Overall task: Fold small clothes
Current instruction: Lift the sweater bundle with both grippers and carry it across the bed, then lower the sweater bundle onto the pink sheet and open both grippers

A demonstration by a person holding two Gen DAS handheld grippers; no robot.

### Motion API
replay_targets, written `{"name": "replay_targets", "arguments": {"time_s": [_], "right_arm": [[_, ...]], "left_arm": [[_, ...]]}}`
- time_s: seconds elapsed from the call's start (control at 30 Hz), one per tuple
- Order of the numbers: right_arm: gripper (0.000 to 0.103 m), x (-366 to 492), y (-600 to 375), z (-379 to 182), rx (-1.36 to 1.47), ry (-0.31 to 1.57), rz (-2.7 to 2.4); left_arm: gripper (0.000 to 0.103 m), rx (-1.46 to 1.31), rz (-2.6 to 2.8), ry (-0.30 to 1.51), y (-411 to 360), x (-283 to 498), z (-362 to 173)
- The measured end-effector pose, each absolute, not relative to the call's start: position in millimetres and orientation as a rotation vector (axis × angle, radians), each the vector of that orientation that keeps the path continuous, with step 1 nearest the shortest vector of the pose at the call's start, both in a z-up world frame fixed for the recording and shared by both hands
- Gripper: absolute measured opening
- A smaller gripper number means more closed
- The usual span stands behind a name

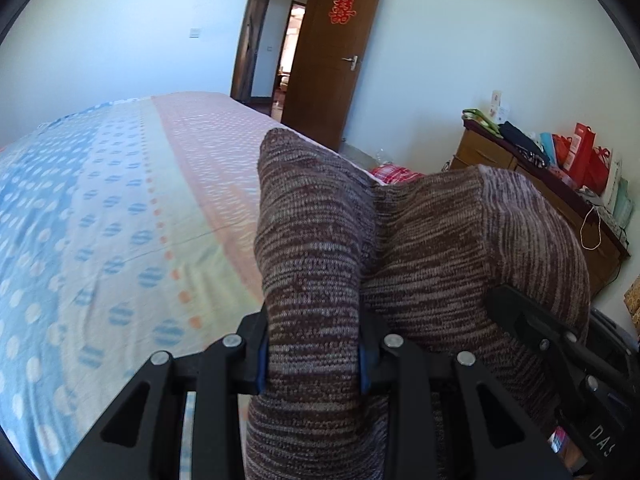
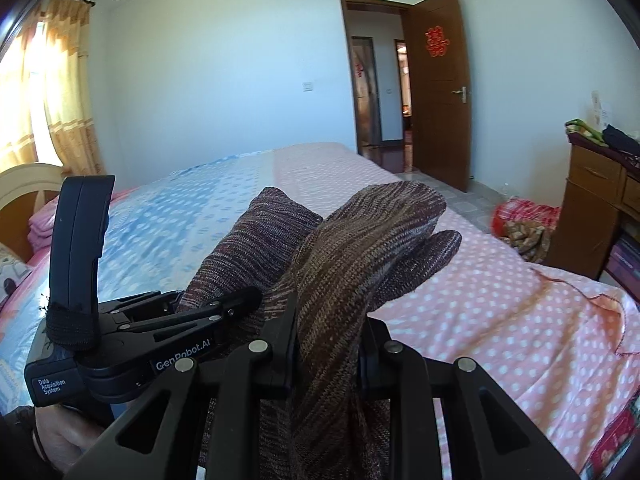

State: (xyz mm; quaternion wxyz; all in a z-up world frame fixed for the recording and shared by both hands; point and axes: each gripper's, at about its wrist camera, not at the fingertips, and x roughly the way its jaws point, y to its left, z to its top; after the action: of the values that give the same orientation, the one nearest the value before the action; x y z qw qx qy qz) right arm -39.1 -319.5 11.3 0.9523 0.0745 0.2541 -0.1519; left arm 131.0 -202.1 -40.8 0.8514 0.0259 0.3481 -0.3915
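Left wrist view: left gripper (image 1: 314,364) and right gripper (image 2: 328,354) each clamp the brown-striped knitted garment (image 1: 320,240) narrowly. Bunched fabric may slip, skewing the fold.

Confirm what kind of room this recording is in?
A home bedroom, most likely. A bed with a dotted pink and blue sheet fills the view, a wooden dresser piled with bags and clothes stands by the wall, and a curtained window sits beside the headboard.
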Motion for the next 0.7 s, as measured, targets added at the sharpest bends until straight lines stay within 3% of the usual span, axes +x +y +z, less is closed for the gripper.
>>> {"name": "replay_targets", "arguments": {"time_s": [0.27,0.37,0.47,0.57,0.63,0.7], "right_arm": [[0.023,12,-395,-30,0.132,0.612,-0.457],[0.023,28,-415,-53,0.188,0.687,-0.482],[0.023,32,-436,-64,0.311,0.746,-0.477],[0.03,27,-453,-74,0.422,0.773,-0.452],[0.039,14,-462,-74,0.502,0.743,-0.432],[0.041,-7,-464,-68,0.527,0.706,-0.44]], "left_arm": [[0.033,0.122,-0.809,0.735,-280,147,-71],[0.033,0.134,-0.78,0.822,-298,160,-96],[0.043,0.092,-0.768,0.857,-296,165,-107],[0.062,0.058,-0.757,0.91,-288,174,-110],[0.063,0.032,-0.78,0.939,-279,177,-109],[0.063,0.054,-0.801,0.946,-267,174,-103]]}}
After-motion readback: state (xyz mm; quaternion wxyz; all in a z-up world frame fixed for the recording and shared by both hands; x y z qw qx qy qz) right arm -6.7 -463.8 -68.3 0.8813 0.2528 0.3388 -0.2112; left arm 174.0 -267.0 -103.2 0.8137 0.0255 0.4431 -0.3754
